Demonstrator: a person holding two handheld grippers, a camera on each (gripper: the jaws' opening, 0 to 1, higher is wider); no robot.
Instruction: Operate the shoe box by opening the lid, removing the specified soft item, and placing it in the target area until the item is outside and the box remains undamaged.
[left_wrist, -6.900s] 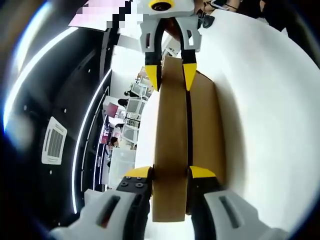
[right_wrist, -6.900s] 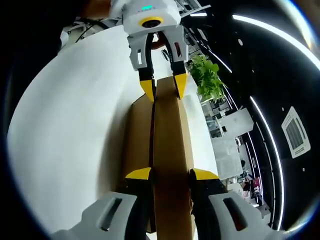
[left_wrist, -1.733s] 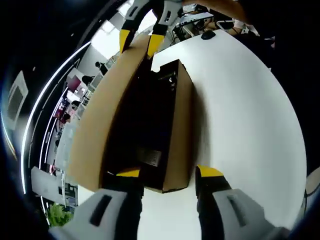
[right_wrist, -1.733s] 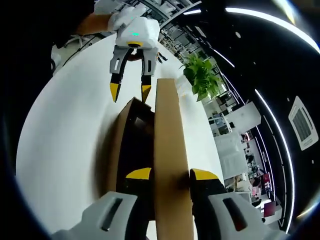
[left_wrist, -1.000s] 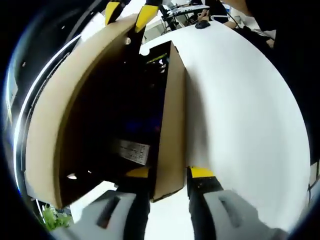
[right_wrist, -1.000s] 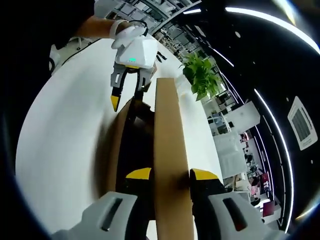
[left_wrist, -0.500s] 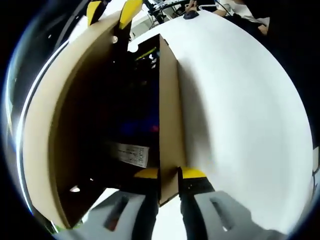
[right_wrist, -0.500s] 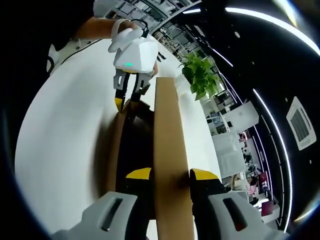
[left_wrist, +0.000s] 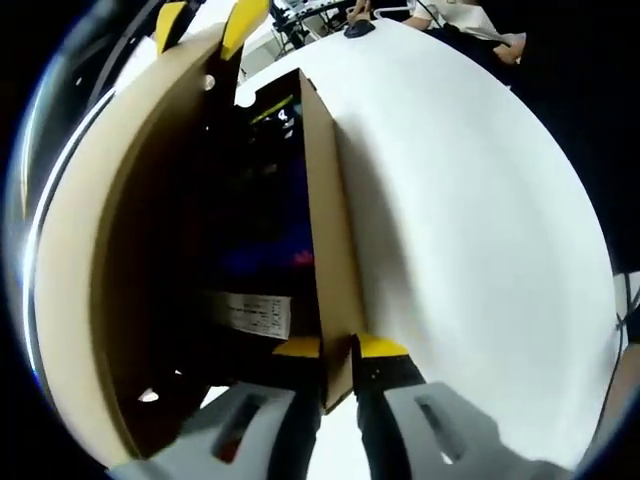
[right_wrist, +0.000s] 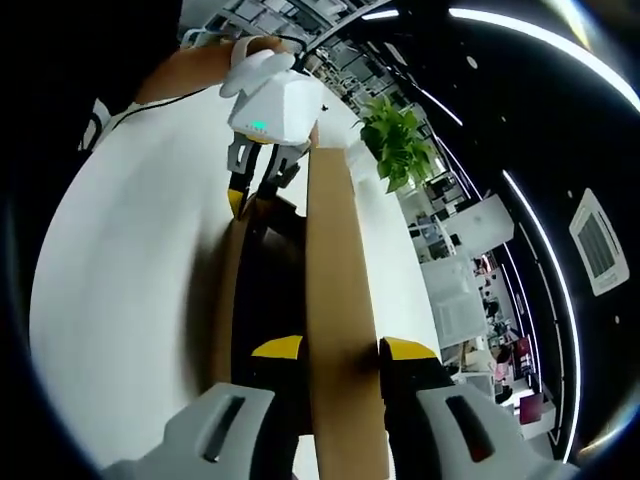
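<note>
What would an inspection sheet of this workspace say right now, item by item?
Surface: white table, bare beside the box.
Job's things: brown shoe box, lid raised; dark interior with a white label; soft item not identifiable.
Clutter: dark objects at the table's far edge, too small to tell.
Grippers: left gripper shut on the box wall; right gripper shut on the lid edge.
Cables: nothing seen clearly.
Surroundings: potted plant, ceiling light strips, office furniture.
</note>
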